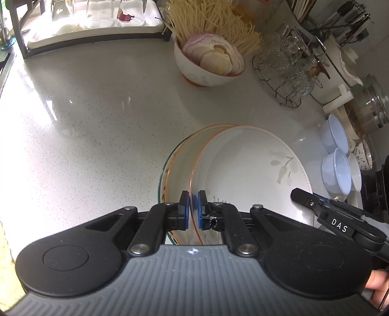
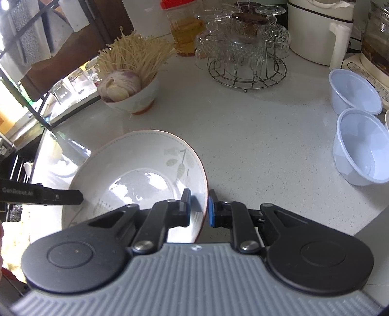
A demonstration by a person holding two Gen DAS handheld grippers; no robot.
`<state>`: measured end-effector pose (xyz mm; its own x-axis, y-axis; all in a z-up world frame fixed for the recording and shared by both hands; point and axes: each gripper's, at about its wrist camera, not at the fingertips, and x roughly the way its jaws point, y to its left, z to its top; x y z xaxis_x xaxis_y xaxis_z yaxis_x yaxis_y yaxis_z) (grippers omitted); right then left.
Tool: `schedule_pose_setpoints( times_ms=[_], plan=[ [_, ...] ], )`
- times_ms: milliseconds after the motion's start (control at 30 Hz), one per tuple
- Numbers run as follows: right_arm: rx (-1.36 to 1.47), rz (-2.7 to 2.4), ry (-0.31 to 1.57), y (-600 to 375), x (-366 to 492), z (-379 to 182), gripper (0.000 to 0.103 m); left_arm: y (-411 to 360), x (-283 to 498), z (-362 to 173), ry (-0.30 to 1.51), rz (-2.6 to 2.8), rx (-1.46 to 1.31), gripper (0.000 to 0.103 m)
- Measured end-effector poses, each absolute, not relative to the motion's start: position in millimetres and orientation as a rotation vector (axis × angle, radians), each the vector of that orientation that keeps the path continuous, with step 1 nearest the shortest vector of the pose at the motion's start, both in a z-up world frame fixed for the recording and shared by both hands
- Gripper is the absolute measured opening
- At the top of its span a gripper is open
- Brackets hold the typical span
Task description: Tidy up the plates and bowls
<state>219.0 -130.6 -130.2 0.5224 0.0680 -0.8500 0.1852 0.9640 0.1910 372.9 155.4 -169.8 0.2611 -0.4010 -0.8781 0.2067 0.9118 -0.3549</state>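
A white plate with an orange rim and a leaf print (image 1: 248,167) is held between both grippers above the grey counter. My left gripper (image 1: 194,210) is shut on its left rim. My right gripper (image 2: 199,209) is shut on its right rim; the same plate (image 2: 136,175) fills the lower left of the right wrist view. Under it in the left wrist view lies a second orange-rimmed plate (image 1: 180,160) on a glass plate (image 1: 162,170). The right gripper's arm (image 1: 335,216) shows at the right of the left wrist view, and the left one's arm (image 2: 41,194) at the left of the right wrist view.
A bowl of sliced onion and enoki mushrooms (image 1: 209,65) stands at the back. A wire rack of glass cups (image 2: 245,56), two pale blue plastic bowls (image 2: 359,121), a white cooker (image 2: 318,29) and a glass rack (image 1: 92,21) line the counter edges.
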Motion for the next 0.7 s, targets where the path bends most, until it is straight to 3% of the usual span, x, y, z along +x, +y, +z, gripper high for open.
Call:
schedule_pose_setpoints(
  times_ms=[367, 700],
  plan=[
    [0.309, -0.086, 1.06, -124.4, 231.9, -140.8, 0.02, 158.5, 386.9, -169.2, 1.29, -0.438, -0.144, 0.009],
    [0.28, -0.091, 1.086, -119.9, 242.5, -142.8, 0.022, 166.6, 400.8, -164.0, 1.345, -0.501, -0.213, 0.039]
  ],
)
